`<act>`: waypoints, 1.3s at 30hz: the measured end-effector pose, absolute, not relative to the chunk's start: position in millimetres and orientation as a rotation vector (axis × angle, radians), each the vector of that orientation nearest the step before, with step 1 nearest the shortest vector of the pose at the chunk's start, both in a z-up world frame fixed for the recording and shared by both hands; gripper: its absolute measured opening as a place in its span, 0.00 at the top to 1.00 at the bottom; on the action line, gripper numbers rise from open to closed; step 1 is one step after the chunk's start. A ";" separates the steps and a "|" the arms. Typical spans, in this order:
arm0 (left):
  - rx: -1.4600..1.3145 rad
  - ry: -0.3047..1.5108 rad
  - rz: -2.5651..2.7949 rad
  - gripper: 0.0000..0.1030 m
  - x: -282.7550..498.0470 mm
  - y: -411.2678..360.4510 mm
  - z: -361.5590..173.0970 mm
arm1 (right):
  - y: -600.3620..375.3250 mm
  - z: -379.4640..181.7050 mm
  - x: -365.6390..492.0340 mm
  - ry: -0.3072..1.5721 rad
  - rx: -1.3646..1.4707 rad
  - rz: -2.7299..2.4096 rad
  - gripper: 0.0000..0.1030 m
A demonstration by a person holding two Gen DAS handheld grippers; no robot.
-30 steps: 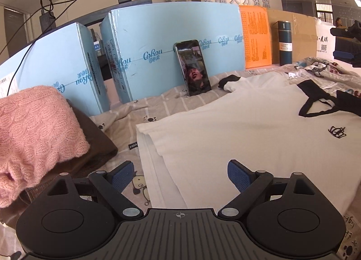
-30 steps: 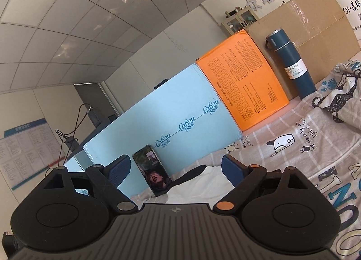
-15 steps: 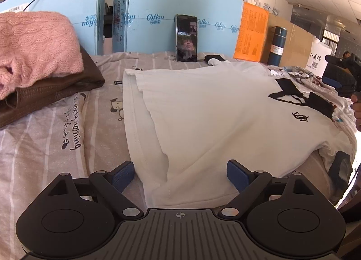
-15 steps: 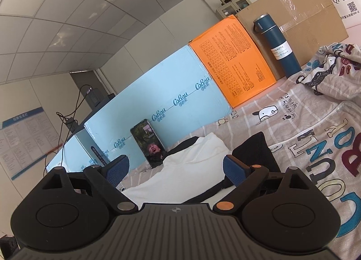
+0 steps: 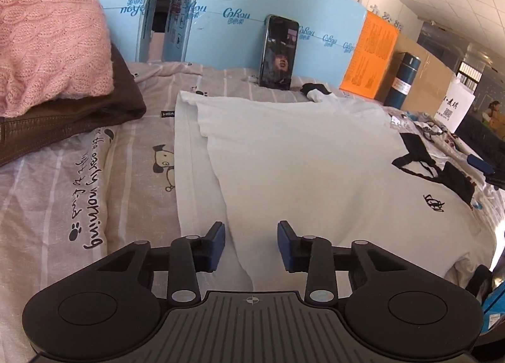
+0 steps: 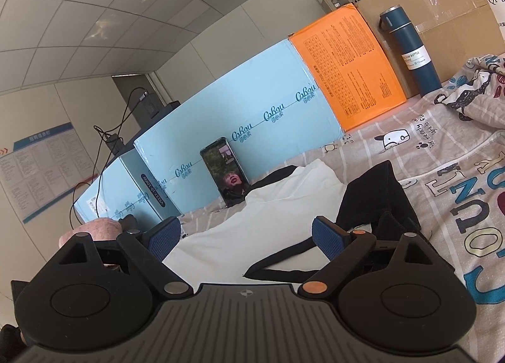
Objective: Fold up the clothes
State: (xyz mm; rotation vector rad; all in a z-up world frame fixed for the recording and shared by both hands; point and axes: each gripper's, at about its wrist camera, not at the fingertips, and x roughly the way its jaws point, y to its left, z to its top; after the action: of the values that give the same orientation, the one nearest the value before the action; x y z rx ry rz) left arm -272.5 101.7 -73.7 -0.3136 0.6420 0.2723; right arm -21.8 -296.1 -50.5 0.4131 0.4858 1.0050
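A big white T-shirt (image 5: 315, 155) lies spread out flat on a bed sheet (image 5: 79, 192) that has little dogs, paw prints and letters on it. The shirt has black trim at the neck and a tiny black crown mark on the chest. The left gripper (image 5: 251, 244) points down at the near edge of the shirt, where a fold of white cloth runs between its 2 blue pads (image 5: 217, 244). Its jaws are closing in on that fold, and there is a gap between the pads and the cloth on both sides. The right gripper (image 6: 246, 238) hangs over the neck end of the same shirt (image 6: 252, 224), with its jaws wide apart and nothing pinched in them. A black collar piece (image 6: 375, 199) sits just past its right pad. To the left, a fluffy pink sweater (image 5: 47, 44) rests on top of a folded brown garment (image 5: 72, 120). A phone (image 5: 279, 52) leans upright against a light blue box (image 5: 227, 32) at the back. An orange box (image 6: 350, 66) and a dark blue bottle (image 6: 410, 50) stand farther along, in front of a brown cardboard box (image 6: 448, 9).
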 end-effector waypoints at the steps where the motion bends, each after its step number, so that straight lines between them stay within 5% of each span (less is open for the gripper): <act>1: -0.285 0.644 0.281 0.81 -273.0 98.4 -74.0 | -297.0 -50.7 -22.6 0.484 0.406 1.002 0.12; 2: -0.252 0.648 0.292 0.99 -273.3 94.3 -73.8 | -297.8 -50.8 -23.5 0.481 0.399 0.999 0.12; 11: -0.100 0.676 0.343 0.98 -269.2 85.8 -72.4 | -298.3 -55.9 -19.2 0.495 0.423 1.001 0.12; 16: -0.024 0.662 0.423 0.86 -272.6 81.9 -65.4 | -310.7 -57.5 -23.8 0.485 0.418 0.964 0.12; 21: -0.020 0.522 0.321 0.41 -277.6 59.7 -46.1 | -324.8 -60.6 -30.8 0.482 0.415 0.911 0.12; 24: 0.007 0.446 0.144 0.32 -271.0 31.4 -39.9 | -334.7 -61.4 -41.9 0.466 0.367 0.852 0.09; 33: 0.034 0.402 -0.244 0.29 -238.0 -47.8 -54.2 | -364.0 -74.1 -85.0 0.515 0.257 0.840 0.07; 39: 0.100 0.478 -0.162 0.29 -226.9 -70.2 -73.6 | -358.8 -92.6 -134.6 0.458 -0.112 0.769 0.00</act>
State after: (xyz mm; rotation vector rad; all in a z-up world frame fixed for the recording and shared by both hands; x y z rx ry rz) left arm -226.9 -70.2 -73.6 0.1004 0.4778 -0.1617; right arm -134.6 -358.8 -92.6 -0.1120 0.4582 0.7690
